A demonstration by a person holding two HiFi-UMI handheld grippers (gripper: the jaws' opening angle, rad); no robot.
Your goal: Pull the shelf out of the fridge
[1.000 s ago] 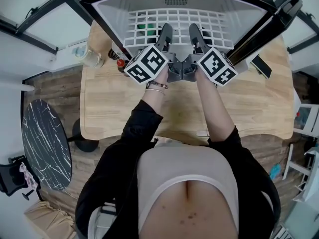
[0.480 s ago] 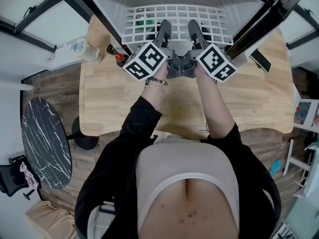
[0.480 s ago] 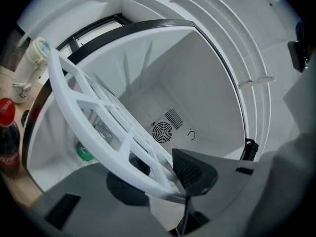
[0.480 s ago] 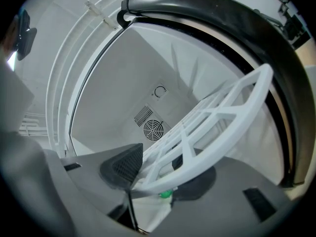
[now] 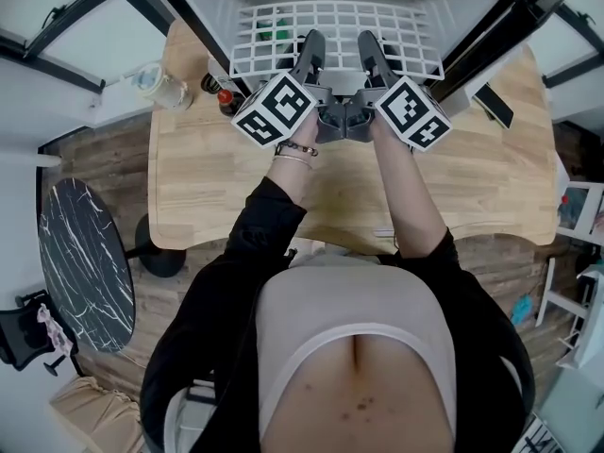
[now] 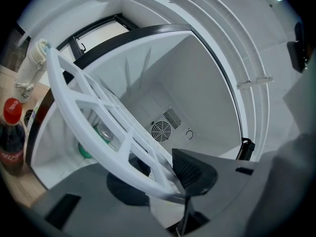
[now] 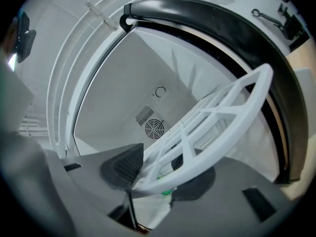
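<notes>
The white grid shelf point(image 5: 330, 26) sticks partly out of the open fridge point(image 5: 203, 3), above the table's far edge. My left gripper point(image 5: 310, 50) and right gripper point(image 5: 367, 50) hold its front bar side by side, both pointing level into the fridge. In the left gripper view the shelf point(image 6: 94, 127) runs between the pads of the left gripper point(image 6: 163, 189), which press on it. In the right gripper view the right gripper point(image 7: 155, 181) clamps the shelf point(image 7: 217, 132); its jaws have just been closing further on that bar.
A green can point(image 5: 272, 34) stands inside the fridge under the shelf. A cola bottle point(image 5: 225, 102) and a glass jar point(image 5: 156, 83) stand left of the fridge on the wooden table point(image 5: 217, 187). The black fridge door point(image 5: 491, 45) hangs open at right.
Both grippers stay clamped on the shelf's front bar. The hands and the shelf have barely shifted; only the head view has moved a little.
</notes>
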